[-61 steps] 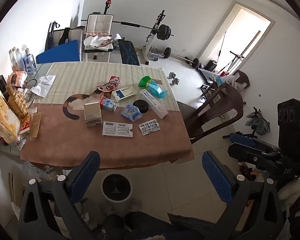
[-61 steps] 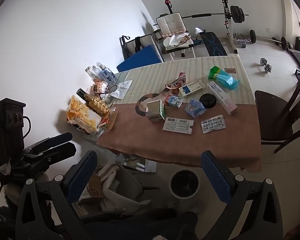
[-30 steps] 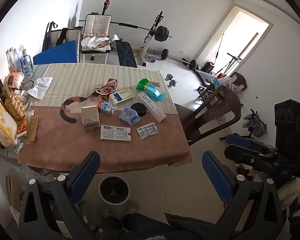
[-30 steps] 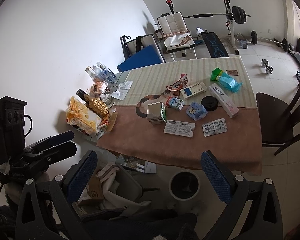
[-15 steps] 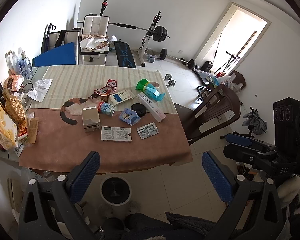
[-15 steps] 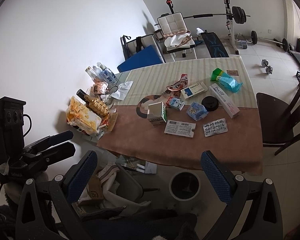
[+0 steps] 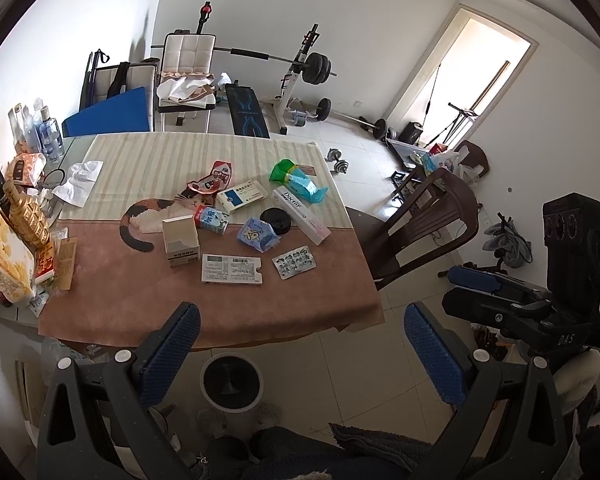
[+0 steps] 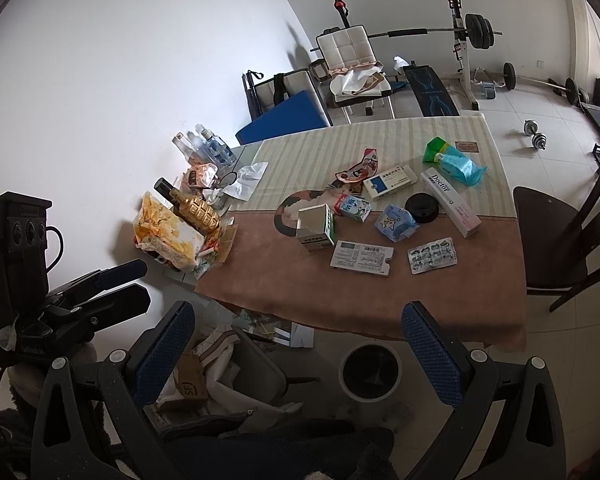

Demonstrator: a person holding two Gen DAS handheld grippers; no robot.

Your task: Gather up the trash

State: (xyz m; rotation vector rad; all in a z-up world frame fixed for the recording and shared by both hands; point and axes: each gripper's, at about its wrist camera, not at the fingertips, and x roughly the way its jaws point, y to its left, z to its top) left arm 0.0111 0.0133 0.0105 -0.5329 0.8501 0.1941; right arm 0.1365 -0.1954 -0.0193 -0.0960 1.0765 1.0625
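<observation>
Both grippers, left point(image 7: 300, 350) and right point(image 8: 298, 346), are held wide open and empty, short of the table point(image 7: 220, 312). Trash lies ahead of both; the flat printed card point(image 7: 231, 269), long axis crosswise, is judged nearest, the bin point(image 7: 231, 380) directly below.

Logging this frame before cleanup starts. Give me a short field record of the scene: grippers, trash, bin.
left gripper: open, empty, held back from the table
right gripper: open, empty, held back from the table
table: cloth with a cat picture
trash on table: blister pack, flat printed card, open white box, long Doctor box, black lid
trash bin: on the floor by the table's near edge
</observation>
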